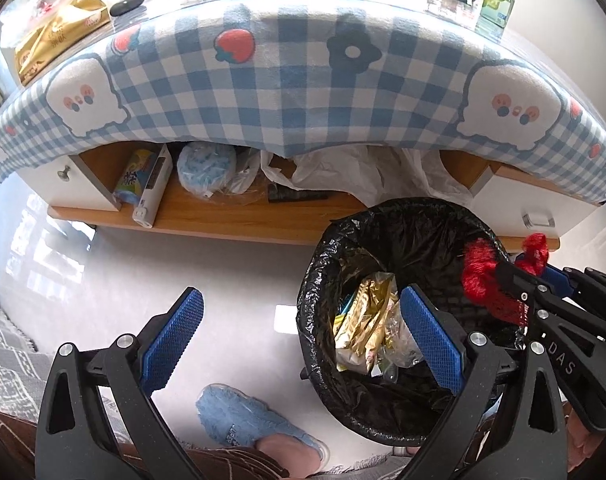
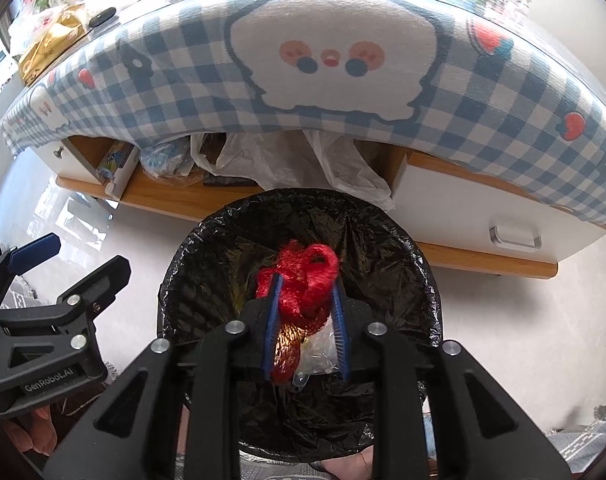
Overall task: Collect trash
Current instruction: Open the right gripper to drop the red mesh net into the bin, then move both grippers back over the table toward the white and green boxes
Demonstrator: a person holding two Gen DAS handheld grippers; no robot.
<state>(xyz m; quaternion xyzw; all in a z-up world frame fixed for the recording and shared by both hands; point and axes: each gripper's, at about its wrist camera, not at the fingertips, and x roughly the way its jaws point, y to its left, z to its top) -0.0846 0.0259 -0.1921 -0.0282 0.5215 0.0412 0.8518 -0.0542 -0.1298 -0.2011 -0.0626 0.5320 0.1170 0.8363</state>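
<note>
A bin lined with a black bag [image 1: 387,220] stands on the floor in front of a low table. It holds a gold wrapper [image 1: 367,320] and clear plastic scraps. My right gripper [image 2: 306,285] hangs over the bin's mouth [image 2: 207,240], shut on a crumpled red net bag [image 2: 303,272] that bulges above its blue pads. In the left wrist view the same red net [image 1: 481,276] sits in the right gripper [image 1: 523,270] above the bin's right rim. My left gripper [image 1: 303,328] is open and holds nothing, one finger over the floor and the other over the bin.
The table wears a blue checked cloth [image 1: 287,92]. Its lower shelf [image 1: 223,216] carries white plastic bags [image 1: 343,172], a box and a blue bundle. A white drawer with a handle [image 2: 515,236] is at the right. A foot in a blue slipper [image 1: 243,420] is near the bin, and a grey rug [image 1: 3,344] lies at the left.
</note>
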